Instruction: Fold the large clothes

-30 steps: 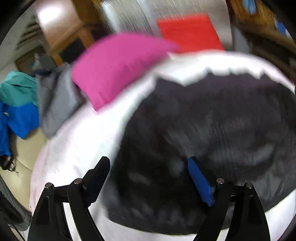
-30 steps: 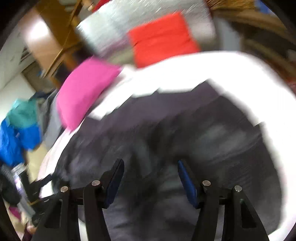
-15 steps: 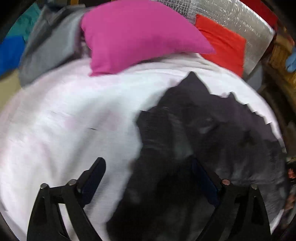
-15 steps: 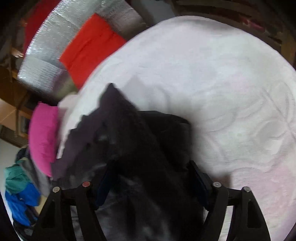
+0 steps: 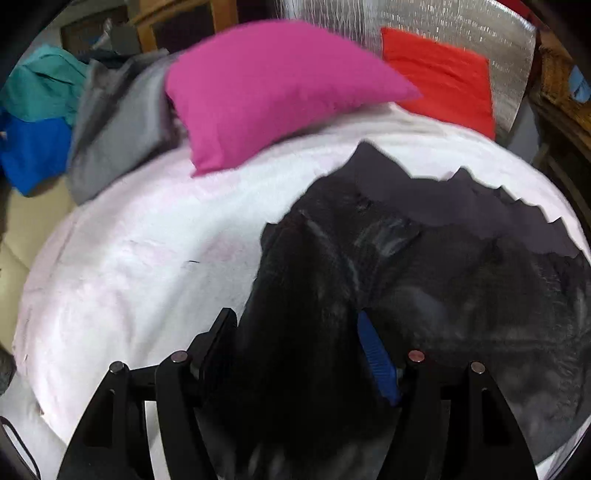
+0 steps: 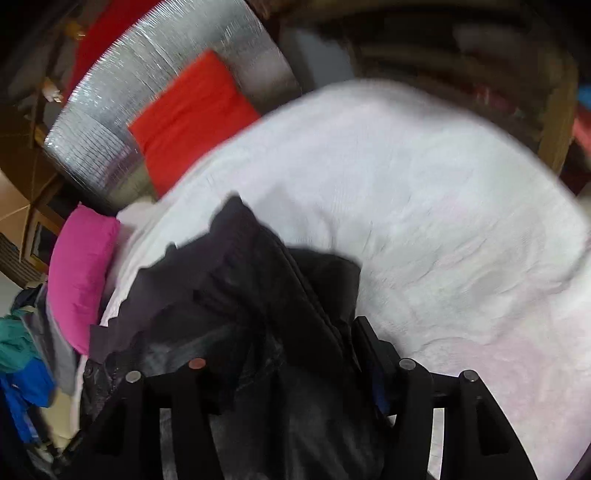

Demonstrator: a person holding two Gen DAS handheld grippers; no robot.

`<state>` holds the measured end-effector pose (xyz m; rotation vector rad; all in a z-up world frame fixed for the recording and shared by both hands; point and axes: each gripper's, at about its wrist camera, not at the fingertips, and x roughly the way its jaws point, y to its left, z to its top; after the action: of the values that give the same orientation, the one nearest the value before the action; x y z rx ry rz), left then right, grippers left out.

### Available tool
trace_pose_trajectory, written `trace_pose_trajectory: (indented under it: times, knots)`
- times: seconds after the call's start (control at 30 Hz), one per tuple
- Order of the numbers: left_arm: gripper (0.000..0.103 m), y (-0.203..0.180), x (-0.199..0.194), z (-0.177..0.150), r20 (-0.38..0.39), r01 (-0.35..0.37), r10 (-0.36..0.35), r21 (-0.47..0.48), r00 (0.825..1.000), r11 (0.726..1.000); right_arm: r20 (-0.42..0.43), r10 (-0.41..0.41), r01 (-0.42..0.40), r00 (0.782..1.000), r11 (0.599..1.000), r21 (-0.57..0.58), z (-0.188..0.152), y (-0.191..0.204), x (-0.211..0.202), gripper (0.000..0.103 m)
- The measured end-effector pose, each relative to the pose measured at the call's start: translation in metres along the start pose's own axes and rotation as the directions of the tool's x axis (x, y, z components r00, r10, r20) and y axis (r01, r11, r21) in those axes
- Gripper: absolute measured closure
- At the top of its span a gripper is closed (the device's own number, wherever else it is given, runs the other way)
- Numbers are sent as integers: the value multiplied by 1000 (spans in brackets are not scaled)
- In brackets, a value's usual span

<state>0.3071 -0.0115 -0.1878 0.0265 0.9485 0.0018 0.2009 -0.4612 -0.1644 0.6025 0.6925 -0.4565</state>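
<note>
A black padded garment (image 5: pixel 443 277) lies crumpled on a white bed cover (image 5: pixel 147 258). In the left wrist view my left gripper (image 5: pixel 297 339) is at the garment's left edge. Its jaws are closing, and a thick dark fold fills the gap and touches both pads. The right wrist view shows the garment (image 6: pixel 240 277) bunched at its right edge, next to bare white cover (image 6: pixel 443 221). My right gripper (image 6: pixel 291 350) has cloth packed between its jaws, which are opening slightly. The cloth drapes over and hides its left finger.
A pink pillow (image 5: pixel 266 88) and a red pillow (image 5: pixel 443 77) lie at the head of the bed against a silver foil mat (image 5: pixel 424 18). Grey cloth (image 5: pixel 114 122) and teal and blue clothes (image 5: pixel 37 110) are heaped at the left. Wooden furniture stands behind.
Both grippers came down from above the spread garment to its opposite edges. Cloth now sits between each pair of jaws, and the garment is more bunched toward the middle.
</note>
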Motion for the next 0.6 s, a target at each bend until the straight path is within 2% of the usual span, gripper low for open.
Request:
trace_pose_trajectory:
  times: [0.07, 0.23, 0.33, 0.43, 0.53, 0.6]
  knots:
    - [33, 3, -31, -12, 62, -3, 4, -13, 998, 1000, 80, 13, -12, 997, 1000, -16, -9, 5, -31, 35]
    - [30, 1, -95, -32, 188, -40, 37, 11, 982, 999, 166, 48, -32, 985, 995, -96, -42, 28, -89, 26]
    - [30, 3, -133, -43, 249, -45, 33, 42, 968, 998, 198, 56, -20, 979, 984, -178, -69, 46, -124, 25]
    - [28, 6, -178, -56, 318, -68, 41, 74, 947, 995, 203, 89, -41, 975, 972, -230, -94, 63, -159, 25]
    - [18, 10, -219, -67, 379, -72, 38, 77, 925, 994, 207, 82, -19, 975, 957, -290, -117, 79, -188, 23]
    - [18, 13, -245, -75, 418, -77, 40, 72, 908, 994, 209, 83, -7, 974, 940, -342, -132, 93, -210, 23]
